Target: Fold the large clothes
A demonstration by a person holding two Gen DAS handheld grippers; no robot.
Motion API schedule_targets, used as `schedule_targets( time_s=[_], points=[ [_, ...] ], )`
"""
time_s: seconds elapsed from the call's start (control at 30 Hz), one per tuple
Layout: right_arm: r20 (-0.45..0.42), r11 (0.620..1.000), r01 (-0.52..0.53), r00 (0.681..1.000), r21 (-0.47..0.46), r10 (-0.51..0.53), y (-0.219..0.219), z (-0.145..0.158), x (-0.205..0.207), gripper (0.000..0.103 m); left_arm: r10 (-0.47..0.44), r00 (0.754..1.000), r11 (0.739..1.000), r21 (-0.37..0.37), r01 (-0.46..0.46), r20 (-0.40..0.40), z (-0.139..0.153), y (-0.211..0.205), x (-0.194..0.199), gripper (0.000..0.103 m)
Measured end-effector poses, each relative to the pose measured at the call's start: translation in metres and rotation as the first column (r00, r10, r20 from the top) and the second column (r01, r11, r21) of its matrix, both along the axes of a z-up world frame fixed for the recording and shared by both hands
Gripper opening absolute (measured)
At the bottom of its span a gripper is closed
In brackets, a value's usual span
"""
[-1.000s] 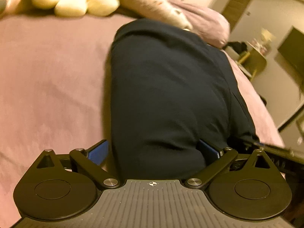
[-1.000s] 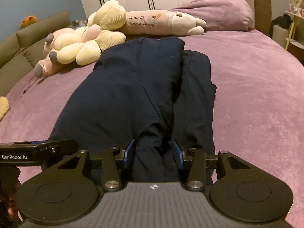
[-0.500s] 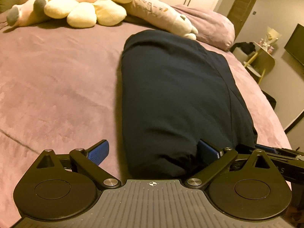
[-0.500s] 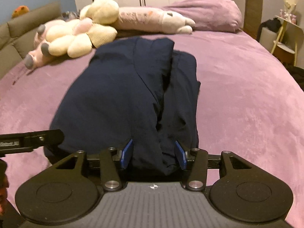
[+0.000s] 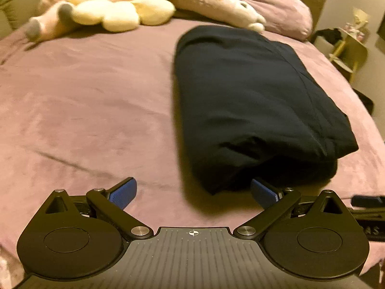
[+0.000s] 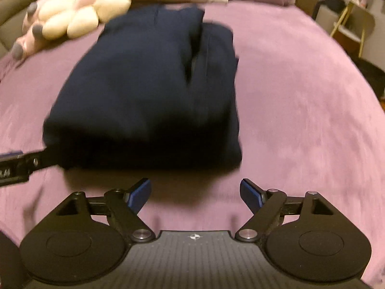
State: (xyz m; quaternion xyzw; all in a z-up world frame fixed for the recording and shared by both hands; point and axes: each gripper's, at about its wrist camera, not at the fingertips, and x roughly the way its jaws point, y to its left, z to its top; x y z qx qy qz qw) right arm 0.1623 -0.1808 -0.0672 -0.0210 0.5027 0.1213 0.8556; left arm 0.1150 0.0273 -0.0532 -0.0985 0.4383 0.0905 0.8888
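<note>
Lying lengthwise on the purple bedspread [image 5: 84,101], the dark navy garment [image 5: 252,101] is already a long, narrow bundle, its far end close to the plush toys [image 5: 115,12] and the pink pillow [image 5: 284,9] at the head of the bed. The right gripper [image 6: 195,192] hangs just short of the bundle's near edge; its jaws have just been opening and now stand wide apart with only bedspread between the blue pads, so the cloth looks freshly let go and rests on its own weight. The left gripper [image 5: 193,192] is likewise spread wide, its right pad close to the near corner of the garment, whether touching I cannot tell, with nothing pinched. Seen from the right wrist, a lengthwise seam or gap runs down the top layer, where one side panel overlaps the other; that overlap is probably why the bundle sits thicker along its middle. The near edge is rounded and slightly puffed, not crisp, so a crosswise fold would likely need both near corners taken together to keep the layers from sliding. Open bedspread lies broadly on both long sides and in front, giving free room to bring the near end toward the far one; the toys crowd only the far left corner.
</note>
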Motion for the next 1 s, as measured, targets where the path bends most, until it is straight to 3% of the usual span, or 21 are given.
schedule_targets(
  time_s=[0.17,0.53,1.0],
  points=[
    [-0.006,1.000,0.009,1.000,-0.015,-0.009,0.015,0.019,-0.010,0.100,0.032,0.999,0.998,0.062,-0.031,-0.018,0.019,-0.003,-0.004,0.103],
    [0.047,0.992,0.116,0.992,-0.050,-0.114,0.017,0.060,-0.023,0.101,-0.051,0.999,0.996,0.069,0.051,-0.010,0.042,-0.021,-0.016,0.103],
    [0.070,0.987,0.145,0.988,-0.073,-0.140,0.013,0.062,-0.026,0.101,-0.037,0.999,0.994,0.102,0.038,-0.017,0.044,-0.022,-0.017,0.103]
  ],
)
